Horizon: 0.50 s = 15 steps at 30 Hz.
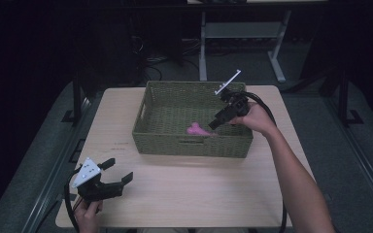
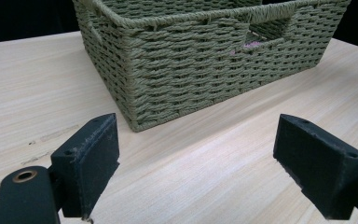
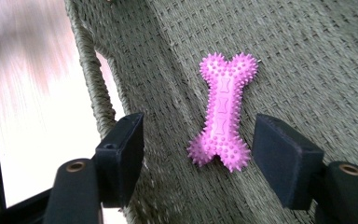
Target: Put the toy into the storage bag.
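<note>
Light wood-grain table (image 1: 184,187), rounded corners, sits on grey floor. Pretty bare top tbh. One thing directly on it: green woven basket (image 1: 194,143), rectangular, cut-out handles in walls, parked toward far side, roughly centre, slightly right. Near half of tabletop just open wood. From left gripper view, basket corner (image 2: 135,123) rests flat on boards, few small dark marks on wood (image 2: 37,140) just left of it.
</note>
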### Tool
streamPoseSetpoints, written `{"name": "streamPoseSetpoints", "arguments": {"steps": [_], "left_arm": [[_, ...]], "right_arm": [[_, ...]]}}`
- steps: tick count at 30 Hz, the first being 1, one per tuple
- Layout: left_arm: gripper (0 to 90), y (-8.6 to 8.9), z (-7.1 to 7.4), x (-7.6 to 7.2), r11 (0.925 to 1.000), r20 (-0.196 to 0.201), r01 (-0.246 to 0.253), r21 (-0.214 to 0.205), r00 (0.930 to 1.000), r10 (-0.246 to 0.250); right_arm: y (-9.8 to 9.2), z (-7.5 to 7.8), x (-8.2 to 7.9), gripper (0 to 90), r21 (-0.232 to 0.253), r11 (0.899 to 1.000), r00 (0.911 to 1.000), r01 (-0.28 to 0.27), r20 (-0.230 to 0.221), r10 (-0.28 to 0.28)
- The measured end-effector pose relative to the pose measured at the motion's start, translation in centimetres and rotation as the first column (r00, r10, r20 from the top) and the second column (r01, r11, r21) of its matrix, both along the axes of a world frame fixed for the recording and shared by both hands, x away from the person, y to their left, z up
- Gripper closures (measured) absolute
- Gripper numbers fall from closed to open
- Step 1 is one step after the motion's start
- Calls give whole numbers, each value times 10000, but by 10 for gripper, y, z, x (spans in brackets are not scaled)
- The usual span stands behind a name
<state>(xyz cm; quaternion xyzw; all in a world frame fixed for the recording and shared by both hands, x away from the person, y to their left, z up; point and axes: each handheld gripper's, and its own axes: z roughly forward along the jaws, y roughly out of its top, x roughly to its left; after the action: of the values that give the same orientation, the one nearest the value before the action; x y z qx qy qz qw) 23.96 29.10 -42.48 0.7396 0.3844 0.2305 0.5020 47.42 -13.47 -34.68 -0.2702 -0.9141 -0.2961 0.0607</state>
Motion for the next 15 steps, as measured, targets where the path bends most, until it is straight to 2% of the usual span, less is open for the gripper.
{"name": "streamPoseSetpoints", "arguments": {"steps": [15], "left_arm": [[138,-1,0,0,10000,-35,11,7,10000,-11]], "right_arm": [[-11,13,-12,276,145,9996,9989,259,377,-265]]}}
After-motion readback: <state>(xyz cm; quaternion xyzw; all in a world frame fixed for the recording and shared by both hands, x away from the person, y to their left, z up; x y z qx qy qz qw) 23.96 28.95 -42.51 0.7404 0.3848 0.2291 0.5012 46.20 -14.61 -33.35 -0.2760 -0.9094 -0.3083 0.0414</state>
